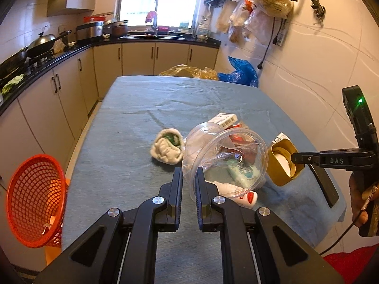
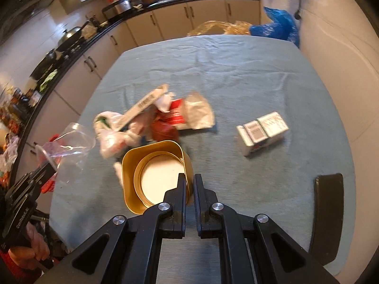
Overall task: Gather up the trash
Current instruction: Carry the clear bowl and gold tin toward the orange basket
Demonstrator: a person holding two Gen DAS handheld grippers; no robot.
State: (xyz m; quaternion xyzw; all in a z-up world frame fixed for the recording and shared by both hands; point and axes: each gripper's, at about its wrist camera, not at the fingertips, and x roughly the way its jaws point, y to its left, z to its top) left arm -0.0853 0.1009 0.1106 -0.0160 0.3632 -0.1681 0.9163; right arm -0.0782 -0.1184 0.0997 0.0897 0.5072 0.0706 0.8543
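Both grippers grip trash above the table (image 1: pixel 146 99): left gripper (image 1: pixel 188 174) pinches the tub (image 1: pixel 225 156) rim, right gripper (image 2: pixel 189 179) clamps the gold tin (image 2: pixel 154 163) wall, and the basket (image 1: pixel 35 201) sits far left, nearer the left hand.

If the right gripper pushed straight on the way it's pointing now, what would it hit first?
The right gripper is shut on the gold tin, so the tin leads. Straight ahead and down lies the trash pile on the blue-grey table cloth; depth is hard to judge.
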